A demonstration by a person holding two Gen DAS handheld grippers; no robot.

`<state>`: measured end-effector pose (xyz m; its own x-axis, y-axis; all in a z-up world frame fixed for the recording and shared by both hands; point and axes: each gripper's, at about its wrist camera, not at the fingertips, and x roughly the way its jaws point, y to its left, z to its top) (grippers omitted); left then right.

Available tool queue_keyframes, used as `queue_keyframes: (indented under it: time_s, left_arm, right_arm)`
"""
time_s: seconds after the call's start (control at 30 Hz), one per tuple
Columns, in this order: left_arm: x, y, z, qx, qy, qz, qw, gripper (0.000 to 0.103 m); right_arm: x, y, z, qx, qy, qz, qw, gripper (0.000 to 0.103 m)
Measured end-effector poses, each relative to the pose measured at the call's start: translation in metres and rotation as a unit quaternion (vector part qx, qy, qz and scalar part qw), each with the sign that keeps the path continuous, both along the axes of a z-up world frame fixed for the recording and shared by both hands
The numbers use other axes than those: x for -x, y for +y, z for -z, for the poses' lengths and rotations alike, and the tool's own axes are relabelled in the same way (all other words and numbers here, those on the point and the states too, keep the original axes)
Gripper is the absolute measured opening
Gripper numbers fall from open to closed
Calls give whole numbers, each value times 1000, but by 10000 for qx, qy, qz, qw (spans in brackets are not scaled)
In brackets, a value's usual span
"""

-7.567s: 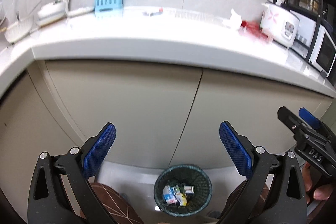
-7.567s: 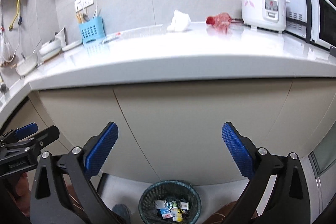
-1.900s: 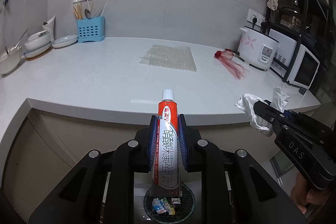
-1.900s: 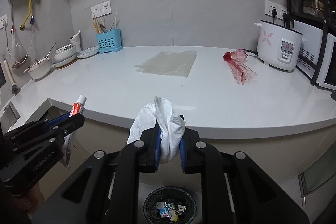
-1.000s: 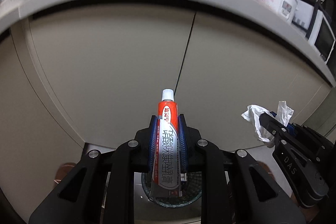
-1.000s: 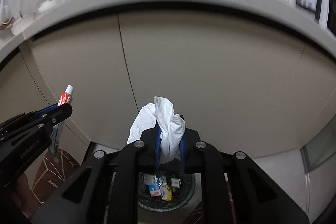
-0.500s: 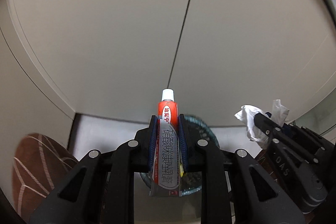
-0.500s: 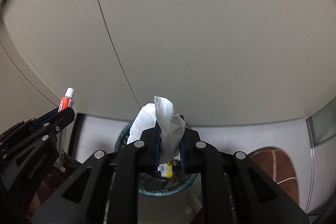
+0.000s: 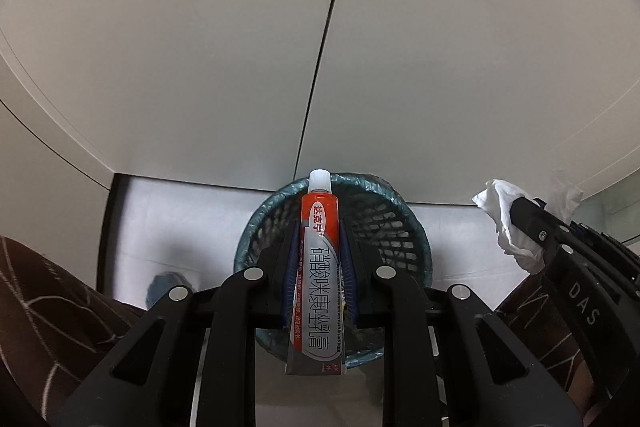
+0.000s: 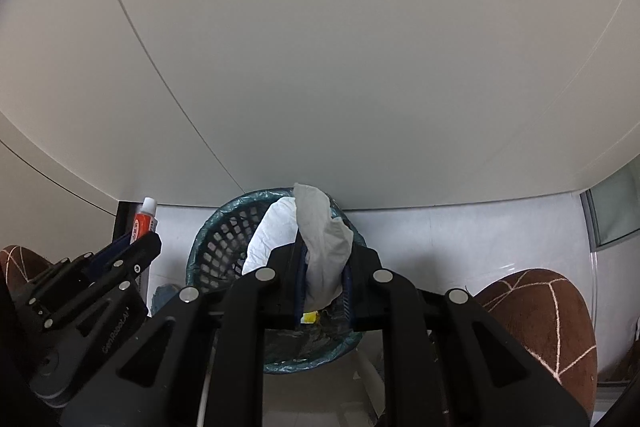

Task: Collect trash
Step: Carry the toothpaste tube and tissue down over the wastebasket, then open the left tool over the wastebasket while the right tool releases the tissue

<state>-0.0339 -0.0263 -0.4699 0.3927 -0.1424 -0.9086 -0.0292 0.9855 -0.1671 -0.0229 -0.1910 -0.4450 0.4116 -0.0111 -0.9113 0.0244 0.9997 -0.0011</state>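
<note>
My left gripper (image 9: 317,259) is shut on a red and silver ointment tube (image 9: 319,267), white cap pointing forward, held right above the dark mesh trash basket (image 9: 396,219) with its blue-green liner. My right gripper (image 10: 323,267) is shut on a crumpled white tissue (image 10: 316,239) and holds it over the same basket (image 10: 216,239), where some trash lies at the bottom. The right gripper with the tissue (image 9: 504,223) also shows at the right of the left wrist view. The left gripper with the tube (image 10: 144,223) shows at the left of the right wrist view.
Beige cabinet doors (image 9: 240,47) stand just behind the basket, with a vertical seam between them. The basket stands on a pale tiled floor (image 9: 172,227). Brown patterned slippers (image 10: 540,315) are on the floor on both sides. A glass edge (image 10: 612,211) is at the far right.
Both grippers have come down from the counter to the floor, closer to the basket. The basket now fills the space behind both held items. Both stay shut.
</note>
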Motion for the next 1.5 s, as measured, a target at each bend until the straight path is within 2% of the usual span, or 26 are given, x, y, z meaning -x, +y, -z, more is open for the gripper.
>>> queue_keyframes:
  time_s: [0.1,0.33,0.5,0.57,0.8,0.9,1.0,1.17,1.5]
  left_arm:
    - [0,-2,3,66,-18,91,9999,19]
    - [7,-20,-4,-109,-196,374,9990,22]
    - [10,-21,-12,-250,-264,420,9985,36]
    - [10,-15,-18,-337,-336,346,9983,54]
    - [14,8,-33,-456,-386,186,9980,71]
    - [11,11,-31,-450,-338,122,9983,77]
    - [8,15,-27,-422,-261,34,9988,80]
    - [8,17,-29,-412,-209,-47,9989,84]
    - [4,24,-24,-361,-102,-219,9991,86]
  right_arm:
    - [-3,6,0,-52,-7,63,10000,13]
    - [5,-9,-5,-125,-66,92,9999,13]
    - [7,-12,-14,-316,-106,-65,9994,14]
    - [8,-9,-14,-400,-97,-181,9990,14]
    - [2,2,-10,-570,2,-508,9971,16]
    - [1,6,-9,-575,38,-625,9964,18]
    - [1,9,-11,-563,53,-725,9958,21]
    - [4,8,-11,-590,95,-720,9956,34]
    - [5,4,-14,-567,70,-614,9965,56]
